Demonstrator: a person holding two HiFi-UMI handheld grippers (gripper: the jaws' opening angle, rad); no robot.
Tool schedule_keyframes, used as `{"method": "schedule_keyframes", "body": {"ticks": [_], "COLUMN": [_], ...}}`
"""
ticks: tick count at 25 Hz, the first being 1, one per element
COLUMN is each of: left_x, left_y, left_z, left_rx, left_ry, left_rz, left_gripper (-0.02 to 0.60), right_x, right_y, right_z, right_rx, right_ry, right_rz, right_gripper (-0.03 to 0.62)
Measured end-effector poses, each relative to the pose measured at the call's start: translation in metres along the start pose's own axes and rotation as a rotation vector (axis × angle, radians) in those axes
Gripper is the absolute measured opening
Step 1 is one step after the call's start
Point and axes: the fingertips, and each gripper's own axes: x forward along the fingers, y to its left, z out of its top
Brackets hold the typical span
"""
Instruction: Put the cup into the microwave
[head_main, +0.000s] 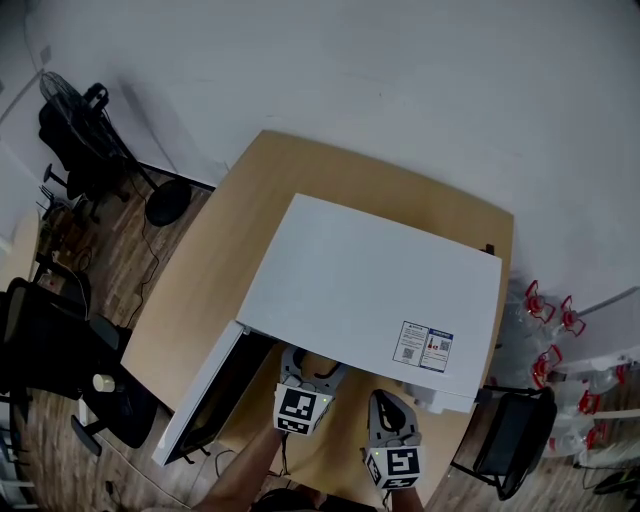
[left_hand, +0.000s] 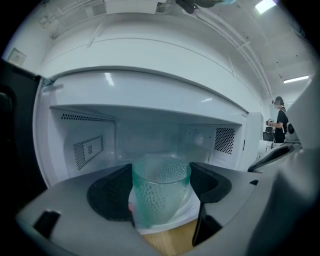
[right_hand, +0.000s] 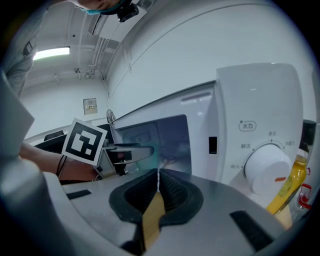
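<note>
The cup, a translucent green dimpled glass, stands upright between the black pads of my left gripper, which is shut on it. It is held just in front of the open cavity of the white microwave, whose door hangs open to the left. In the head view the left gripper reaches under the microwave's front edge, and the cup is hidden there. My right gripper is shut with nothing between its pads. It sits before the control panel and dial, right of the left gripper.
The microwave stands on a wooden table. Black office chairs and a fan are on the left. Another chair and bottles with red handles are on the right. A yellow bottle stands beside the microwave.
</note>
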Motion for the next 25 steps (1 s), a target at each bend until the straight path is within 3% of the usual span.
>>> {"method": "schedule_keyframes", "body": {"ticks": [11,25], "left_x": [0.008,0.007], "left_y": [0.000,0.002], "left_z": [-0.009,0.009], "left_rx": [-0.014,-0.006], "left_ry": [0.023,-0.028], "left_rz": [0.007,0.027], "left_gripper": [0.365,0.367], "right_x": [0.002,-0.001], "right_y": [-0.006,-0.007], "right_z": [-0.005,-0.004], "right_rx": [0.013,0.020], "right_ry": [0.010,0.008], "right_rz": [-0.001,0.004], "right_gripper": [0.025,0.025]}}
